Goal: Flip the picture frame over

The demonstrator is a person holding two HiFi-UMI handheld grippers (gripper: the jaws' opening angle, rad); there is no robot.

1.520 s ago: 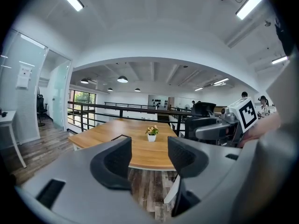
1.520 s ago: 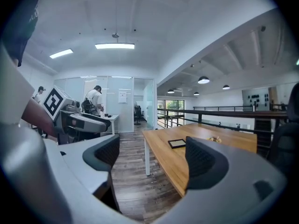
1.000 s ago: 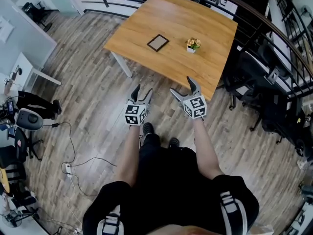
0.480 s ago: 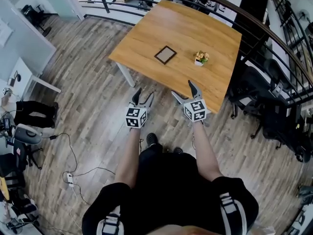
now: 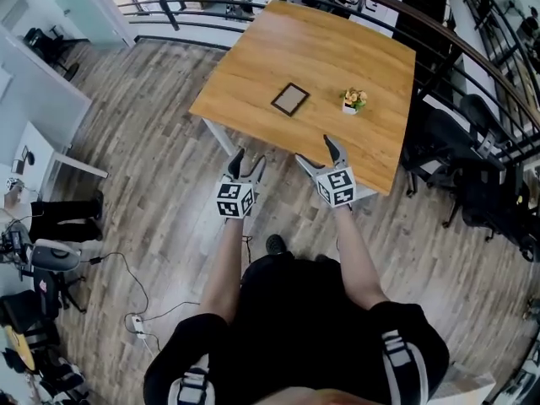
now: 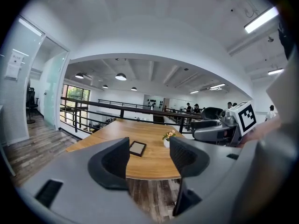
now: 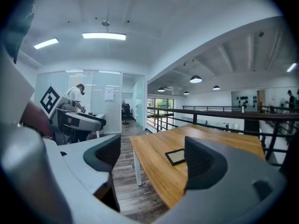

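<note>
The picture frame (image 5: 290, 99) lies flat near the middle of the bench (image 5: 304, 49). It is a small rectangle with a thin dark border around a pale grey panel. Its edges sit at an angle to the bench's edges. The bench has a smooth, square, honey-coloured wooden top with a fine straight grain and stands on pale legs. Just beside the frame, but apart from it, is a small white pot of yellow and orange flowers (image 5: 353, 100).

The left gripper (image 5: 247, 159) is held over the plank floor (image 5: 152, 142), short of the bench's near edge. Its matte grey, curved jaws are spread with nothing between them. The right gripper (image 5: 314, 152) hangs beside it by the same edge. It is also spread wide and empty, and its ribbed inner pads face each other across open air. Both are well apart from the frame.

A dark metal railing (image 5: 194, 2) curves round the far side of the bench.
</note>
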